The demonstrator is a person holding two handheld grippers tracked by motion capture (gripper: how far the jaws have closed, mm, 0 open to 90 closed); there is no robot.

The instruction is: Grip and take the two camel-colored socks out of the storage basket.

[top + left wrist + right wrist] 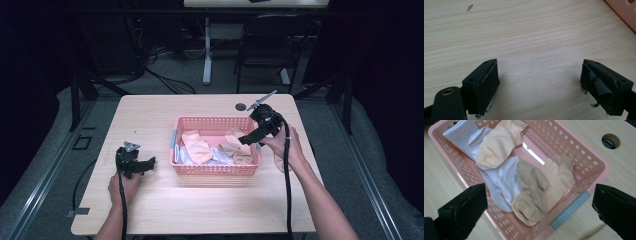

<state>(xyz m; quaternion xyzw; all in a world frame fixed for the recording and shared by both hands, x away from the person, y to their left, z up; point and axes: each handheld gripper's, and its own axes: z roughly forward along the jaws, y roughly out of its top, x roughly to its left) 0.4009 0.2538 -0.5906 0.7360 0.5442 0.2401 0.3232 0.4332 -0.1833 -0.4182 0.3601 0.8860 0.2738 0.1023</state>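
Left gripper (150, 162): resting on the wooden worktop (165, 205) well left of the basket, fingers (482, 87) spread wide, holding nothing. Pink perforated basket (215, 169): centre of worktop, containing peach, beige and white socks (534, 187) in a loose heap. Right gripper (248, 138): hovering above the basket's right end, fingers (465, 210) wide apart over the socks, empty.
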